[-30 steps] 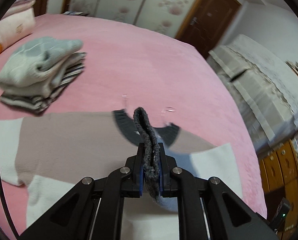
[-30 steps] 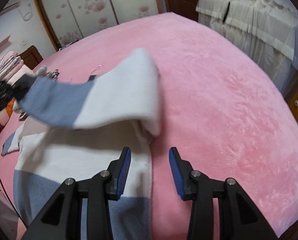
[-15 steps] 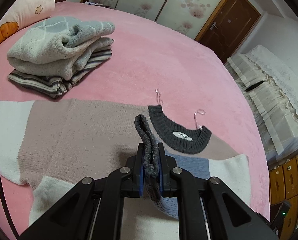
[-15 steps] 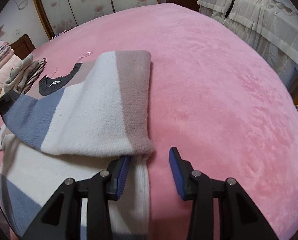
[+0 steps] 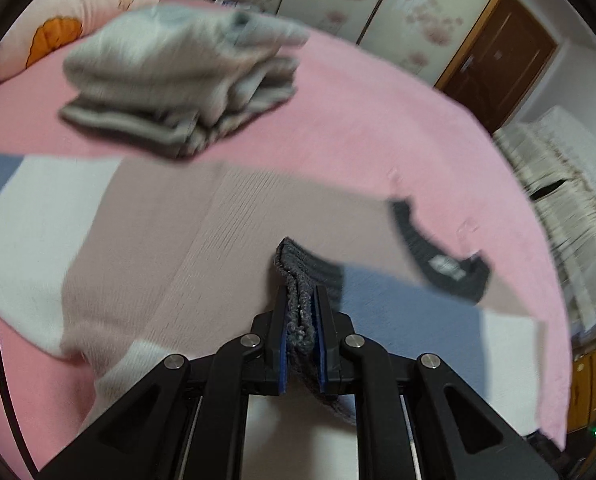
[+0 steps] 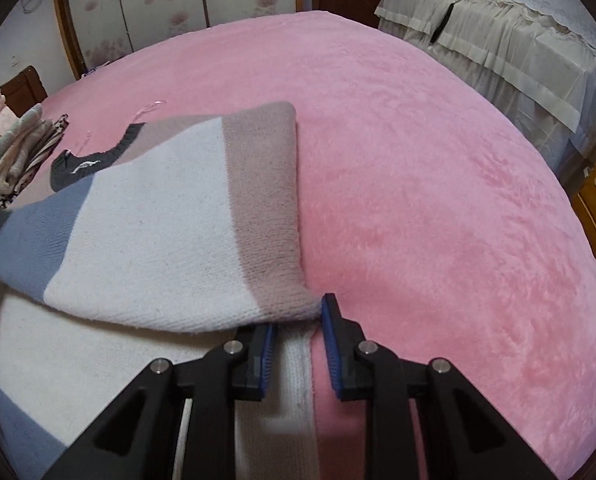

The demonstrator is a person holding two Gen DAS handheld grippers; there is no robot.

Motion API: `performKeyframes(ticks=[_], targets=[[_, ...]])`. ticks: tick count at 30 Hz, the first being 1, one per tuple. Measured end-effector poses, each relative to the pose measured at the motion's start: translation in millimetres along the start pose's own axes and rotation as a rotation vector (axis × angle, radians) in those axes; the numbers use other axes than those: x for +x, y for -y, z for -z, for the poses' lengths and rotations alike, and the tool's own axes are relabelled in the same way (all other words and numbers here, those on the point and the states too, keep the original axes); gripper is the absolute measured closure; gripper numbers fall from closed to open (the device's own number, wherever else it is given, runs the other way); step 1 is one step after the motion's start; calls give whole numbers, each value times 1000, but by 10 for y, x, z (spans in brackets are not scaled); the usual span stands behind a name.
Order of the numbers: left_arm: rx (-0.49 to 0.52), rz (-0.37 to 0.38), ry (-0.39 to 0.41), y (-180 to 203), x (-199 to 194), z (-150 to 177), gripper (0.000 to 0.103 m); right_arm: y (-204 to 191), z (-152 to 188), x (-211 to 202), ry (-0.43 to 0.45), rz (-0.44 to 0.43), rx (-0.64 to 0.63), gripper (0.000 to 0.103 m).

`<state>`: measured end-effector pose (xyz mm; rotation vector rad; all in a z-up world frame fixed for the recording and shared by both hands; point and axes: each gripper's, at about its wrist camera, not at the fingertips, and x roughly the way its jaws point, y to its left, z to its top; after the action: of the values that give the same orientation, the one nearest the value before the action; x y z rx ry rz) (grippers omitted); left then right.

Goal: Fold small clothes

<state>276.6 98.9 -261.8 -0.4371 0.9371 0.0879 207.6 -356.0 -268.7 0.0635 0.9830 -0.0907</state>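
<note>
Left gripper (image 5: 302, 320): clamped on the dark grey cuff (image 5: 298, 276).
Right gripper (image 6: 298, 332): jaws just closing, sweater (image 6: 150, 240) edge between them, not pinched.
Sweater: flat on pink bed (image 6: 418, 160), sleeve folded across.
Far: 1 folded pile (image 5: 178, 80).

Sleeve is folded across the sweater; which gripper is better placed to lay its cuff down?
Left. The left gripper is clamped on the dark cuff over the sweater. The right gripper sits at the fold edge, jaws closing, gripping nothing.
</note>
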Motion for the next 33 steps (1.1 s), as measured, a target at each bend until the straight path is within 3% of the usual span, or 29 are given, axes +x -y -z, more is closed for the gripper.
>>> performKeyframes(ticks=[5,9,11,13,15,18,22,25,26,27,28,29,33], targets=[[-8,10,-22,-87,137,43,90,-30,-12,-37,-33,5,-43,81],[15,21,-28,-72,162,1,89,13,-7,-284,-64,-64,-99,74],[17,33,-24,-87,181,-3,88,65,-48,-491,-42,-116,-114,66],[13,43,-18,-101,181,2,87,122,-177,-643,6,-118,-104,45],[16,44,-11,-89,172,7,86,160,-338,-673,40,-112,-86,35],[16,47,-6,-77,157,0,86,189,-676,-490,58,-75,-53,35],[14,56,0,-65,145,-19,85,150,-1093,16,13,-67,-19,35],[21,57,4,-51,140,-17,83,75,-1238,257,-5,-45,-26,35],[26,59,10,-42,140,-17,83,45,-1267,349,-12,-28,-34,36],[29,61,13,-36,139,-18,83,34,-1260,392,-17,-16,-41,48],[30,68,16,-33,136,-18,83,13,-1253,456,-29,2,-56,77],[33,67,27,-27,134,-25,85,-6,-1236,523,-52,9,-65,95],[30,47,35,-32,175,-16,87,93,-1151,537,-17,67,-14,103]])
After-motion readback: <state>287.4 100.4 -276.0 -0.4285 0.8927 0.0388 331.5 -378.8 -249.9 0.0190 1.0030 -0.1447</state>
